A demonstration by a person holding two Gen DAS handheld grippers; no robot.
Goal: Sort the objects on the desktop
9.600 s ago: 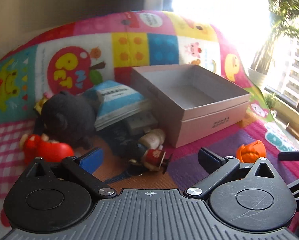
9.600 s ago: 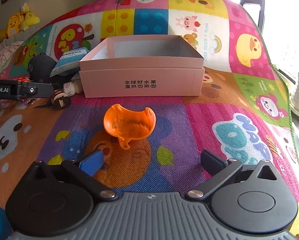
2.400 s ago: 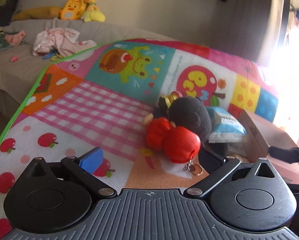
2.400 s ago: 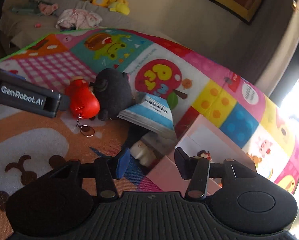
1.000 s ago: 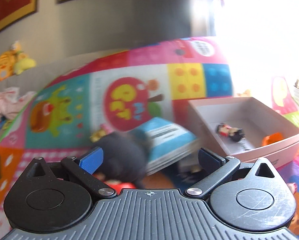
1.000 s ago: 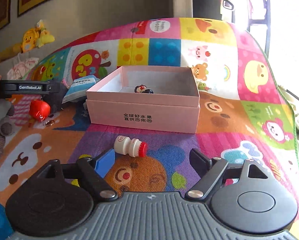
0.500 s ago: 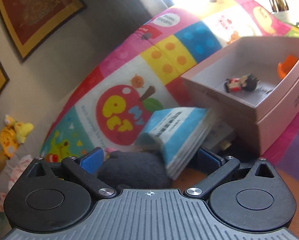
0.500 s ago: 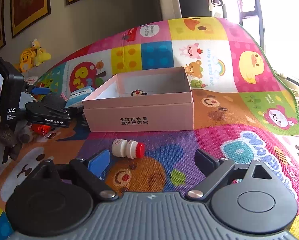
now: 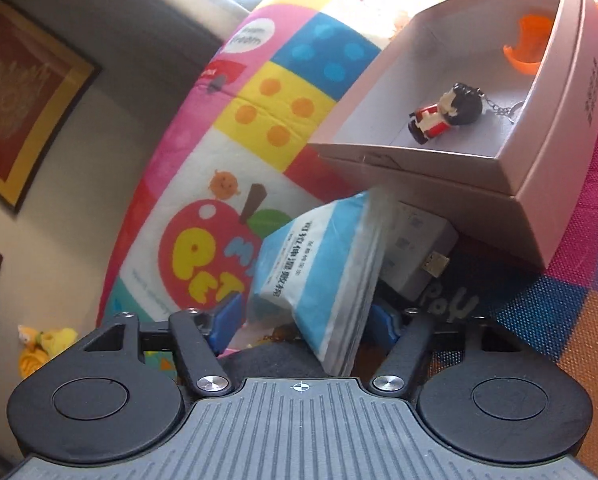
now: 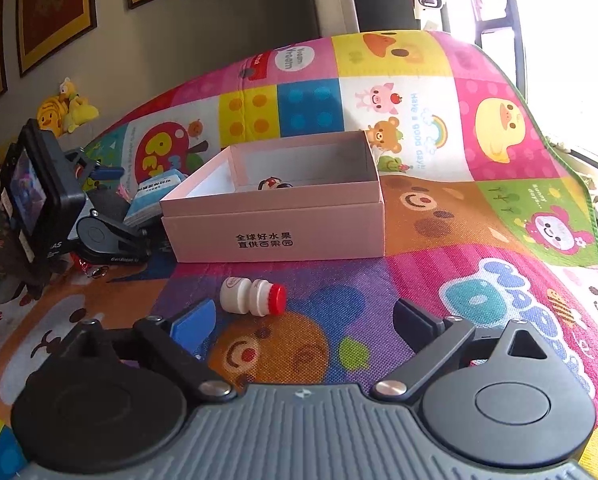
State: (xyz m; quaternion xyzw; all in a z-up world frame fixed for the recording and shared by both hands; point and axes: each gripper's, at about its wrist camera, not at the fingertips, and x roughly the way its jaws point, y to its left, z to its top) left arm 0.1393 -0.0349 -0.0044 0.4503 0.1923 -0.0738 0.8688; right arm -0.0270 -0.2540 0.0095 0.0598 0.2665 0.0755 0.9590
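The left claw [image 9: 303, 320] is closing with the blue-and-white tissue pack [image 9: 319, 264] between its pads, beside the pink box [image 9: 555, 184] near the play mat's [image 10: 479, 240] far edge. The right claw [image 10: 303, 320] is opening, empty, with the small white bottle [image 10: 253, 296] lying just ahead.

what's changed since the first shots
The orange toy and the keychain figure went from the mat into the pink box. The small bottle now lies before it. The left gripper is closing around the blue tissue pack. The box stayed put.
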